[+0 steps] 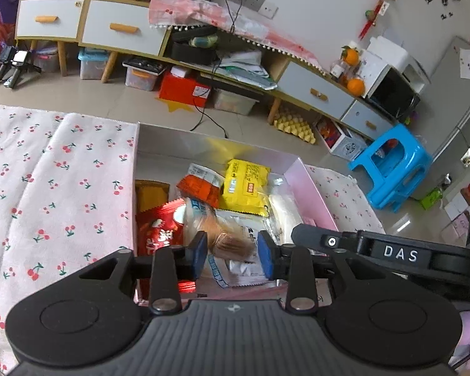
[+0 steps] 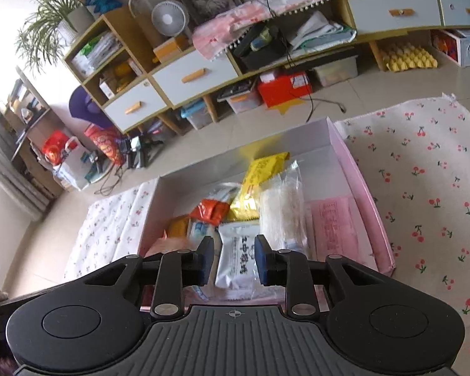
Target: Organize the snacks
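Observation:
A pink-sided box [image 1: 310,185] [image 2: 363,188] on a cherry-print cloth holds several snack packets: a yellow packet [image 1: 246,188] [image 2: 260,181], an orange one [image 1: 200,188] [image 2: 210,211], a red one [image 1: 159,232], a white printed one [image 2: 236,260] and a clear bag of white sticks [image 2: 282,213]. My left gripper [image 1: 232,253] is open above the box, over a clear packet with a brown snack [image 1: 228,241]. My right gripper [image 2: 233,258] is open above the white printed packet. The right gripper's body [image 1: 391,253] shows at the right of the left wrist view.
The cherry-print cloth [image 1: 53,188] [image 2: 423,188] spreads on both sides of the box. Beyond is tiled floor, a long low cabinet [image 1: 125,31] with storage bins under it, and a blue plastic stool [image 1: 394,169].

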Demonstrator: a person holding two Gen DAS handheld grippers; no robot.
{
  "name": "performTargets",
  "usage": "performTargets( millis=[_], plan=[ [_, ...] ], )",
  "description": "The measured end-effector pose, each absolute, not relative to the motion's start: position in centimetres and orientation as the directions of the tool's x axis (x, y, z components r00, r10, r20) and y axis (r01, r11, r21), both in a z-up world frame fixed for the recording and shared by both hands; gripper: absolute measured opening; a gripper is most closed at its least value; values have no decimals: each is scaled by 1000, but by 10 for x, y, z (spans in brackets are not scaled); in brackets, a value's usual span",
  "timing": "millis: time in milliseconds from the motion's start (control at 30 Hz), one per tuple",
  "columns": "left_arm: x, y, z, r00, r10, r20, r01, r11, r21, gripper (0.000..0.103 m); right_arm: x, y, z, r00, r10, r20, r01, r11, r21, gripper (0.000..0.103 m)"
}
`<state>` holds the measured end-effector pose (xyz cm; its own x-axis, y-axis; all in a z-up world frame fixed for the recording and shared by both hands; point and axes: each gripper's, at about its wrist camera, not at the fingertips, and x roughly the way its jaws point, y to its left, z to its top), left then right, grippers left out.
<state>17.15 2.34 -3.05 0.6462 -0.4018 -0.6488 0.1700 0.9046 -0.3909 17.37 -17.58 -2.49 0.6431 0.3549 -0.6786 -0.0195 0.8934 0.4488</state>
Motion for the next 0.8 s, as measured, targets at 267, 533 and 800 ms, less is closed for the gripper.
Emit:
performTargets(
  millis=[267, 533, 800],
  plan=[
    [161, 23, -20, 646, -383, -660, 181, 917, -355, 50, 139, -174, -11, 548, 374, -748, -140, 923, 358, 54],
    [143, 36, -7, 656, -352, -668, 175, 932, -319, 60, 109, -158, -36, 343, 326, -881, -98, 945, 311, 60],
    [131, 51, -2, 665, -327, -671, 163, 941, -297, 64, 97, -129, -55, 275, 264, -924, -113, 964, 242, 54]
  ],
)
